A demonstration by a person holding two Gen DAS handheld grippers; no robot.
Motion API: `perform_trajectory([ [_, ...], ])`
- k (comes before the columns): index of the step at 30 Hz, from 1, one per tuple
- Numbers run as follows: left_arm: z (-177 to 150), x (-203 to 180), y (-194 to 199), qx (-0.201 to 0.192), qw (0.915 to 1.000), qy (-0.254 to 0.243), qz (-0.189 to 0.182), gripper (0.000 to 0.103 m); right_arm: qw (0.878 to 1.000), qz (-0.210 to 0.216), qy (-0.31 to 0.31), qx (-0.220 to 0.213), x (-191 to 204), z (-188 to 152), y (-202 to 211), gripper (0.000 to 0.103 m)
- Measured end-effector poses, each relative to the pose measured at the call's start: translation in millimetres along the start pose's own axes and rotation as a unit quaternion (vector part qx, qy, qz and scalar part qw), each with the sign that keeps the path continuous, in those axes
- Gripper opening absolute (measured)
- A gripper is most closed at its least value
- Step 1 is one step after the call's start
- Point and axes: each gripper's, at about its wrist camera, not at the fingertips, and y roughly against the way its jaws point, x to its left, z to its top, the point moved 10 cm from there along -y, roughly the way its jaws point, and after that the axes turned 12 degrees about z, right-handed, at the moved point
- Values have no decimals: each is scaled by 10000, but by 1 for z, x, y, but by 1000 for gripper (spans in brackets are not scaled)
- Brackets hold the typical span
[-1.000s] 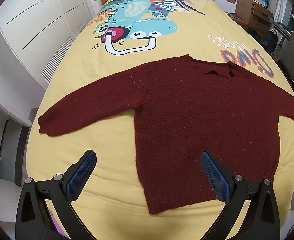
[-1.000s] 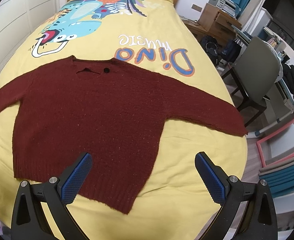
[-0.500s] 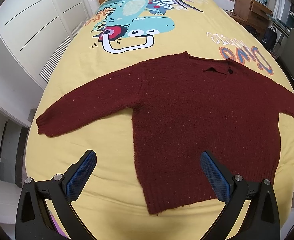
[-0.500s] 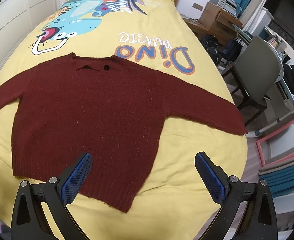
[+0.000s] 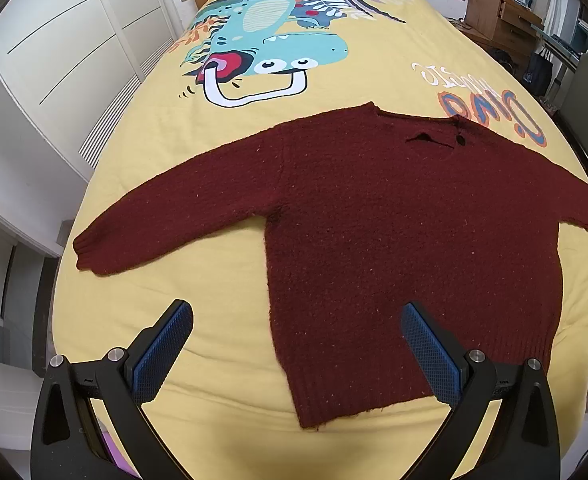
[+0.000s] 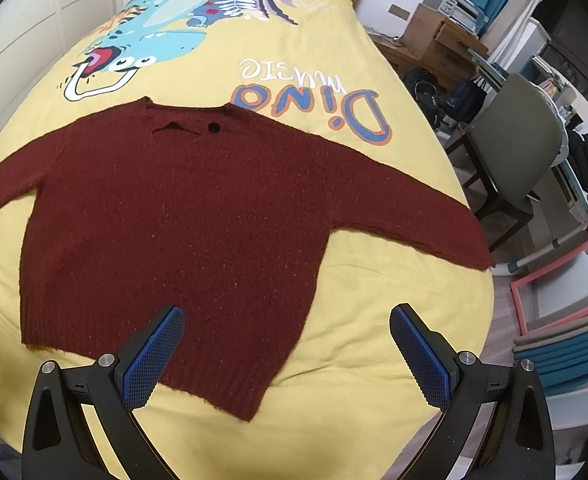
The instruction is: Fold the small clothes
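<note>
Maroon knit sweater (image 5: 393,232) lying flat with sleeves spread on a bed's yellow duvet (image 6: 373,320) showing a dinosaur print (image 5: 270,48) and upside-down "Dino music" lettering (image 6: 313,96), left gripper (image 5: 294,344) and right gripper (image 6: 286,340) hovering above the hem, jaws standing wide apart, holding nothing.

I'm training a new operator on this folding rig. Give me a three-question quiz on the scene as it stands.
1. True or false: the sweater is already folded in half.
2. What does the left gripper hold? A) a sleeve B) the hem C) nothing
3. Fill in: the sweater lies on a ____ bedspread.

Key: 1 false, it lies flat with both sleeves spread out. 2 C, both it and the right gripper are open. 3 yellow.
</note>
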Motion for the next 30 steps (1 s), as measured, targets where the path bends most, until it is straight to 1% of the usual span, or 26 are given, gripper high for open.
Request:
perform_trajectory([
  [15,-2,0,-4,10,10000,-38,-5,102,10000,-6,1,-3,0,0,0,102],
  [20,0,-2,-5,11,10000,-24,-48,102,9999,77,-94,-103,-4,2,-3,102],
  [25,16,-9,-14,25,9999,-14,-166,102,9987,190,-323,-350,-23,13,-9,102],
  [28,30,-17,-24,8,9997,-68,-219,102,9967,182,-535,-583,-51,24,-18,102],
  [30,38,-22,-34,28,9997,-126,-204,102,9953,146,-687,-664,-71,31,-26,102],
])
